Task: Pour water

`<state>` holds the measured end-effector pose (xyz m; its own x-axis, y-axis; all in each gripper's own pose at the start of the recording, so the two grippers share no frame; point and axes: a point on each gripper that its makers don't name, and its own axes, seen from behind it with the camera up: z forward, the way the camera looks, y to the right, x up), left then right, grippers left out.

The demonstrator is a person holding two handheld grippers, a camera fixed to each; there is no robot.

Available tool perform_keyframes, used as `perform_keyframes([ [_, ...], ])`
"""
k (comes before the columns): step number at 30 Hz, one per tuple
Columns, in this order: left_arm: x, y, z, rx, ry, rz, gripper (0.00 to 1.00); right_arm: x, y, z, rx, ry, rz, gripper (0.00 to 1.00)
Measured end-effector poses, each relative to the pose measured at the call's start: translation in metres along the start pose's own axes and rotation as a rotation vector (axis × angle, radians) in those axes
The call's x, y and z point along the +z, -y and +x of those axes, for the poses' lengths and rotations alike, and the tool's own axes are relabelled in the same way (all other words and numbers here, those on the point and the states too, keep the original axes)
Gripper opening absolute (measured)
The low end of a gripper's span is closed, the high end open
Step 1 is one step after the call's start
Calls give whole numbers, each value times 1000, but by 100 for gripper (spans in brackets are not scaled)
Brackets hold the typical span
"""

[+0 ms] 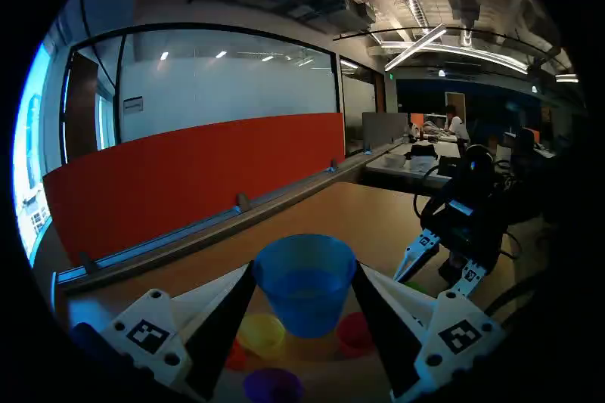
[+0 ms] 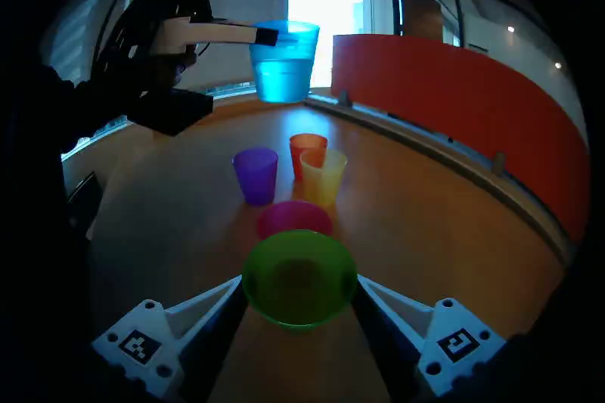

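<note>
Cups, six: blue cup, green cup, purple cup, orange cup, yellow cup, pink cup. Grippers, two: left gripper, right gripper.

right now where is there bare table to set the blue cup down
Bare table: between the yellow cup and the red partition; between the purple cup and the window-side edge. Crowded: those two, the orange cup and the pink cup cluster ahead of the green cup.

Light wooden desk with a tall orange-red partition panel along one long edge and a frosted glass wall behind it. Four spare plastic cups are bunched mid-desk, well off that edge: purple cup, orange cup, yellow cup, pink cup.
</note>
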<state>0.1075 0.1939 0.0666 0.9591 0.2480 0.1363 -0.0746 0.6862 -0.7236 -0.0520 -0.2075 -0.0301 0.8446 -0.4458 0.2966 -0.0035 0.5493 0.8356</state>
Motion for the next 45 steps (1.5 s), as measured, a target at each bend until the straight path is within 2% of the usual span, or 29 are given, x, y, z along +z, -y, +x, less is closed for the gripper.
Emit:
perform_keyframes([
  [17,-17,0,3,-4,-13,32,88,-28,5,69,-6,-139,-24,91],
  [29,-26,-3,8,-2,-34,40,88,-37,10,107,-19,-241,-49,92],
  [45,-31,-6,10,-8,-48,42,88,-45,11,148,5,-401,-68,92],
])
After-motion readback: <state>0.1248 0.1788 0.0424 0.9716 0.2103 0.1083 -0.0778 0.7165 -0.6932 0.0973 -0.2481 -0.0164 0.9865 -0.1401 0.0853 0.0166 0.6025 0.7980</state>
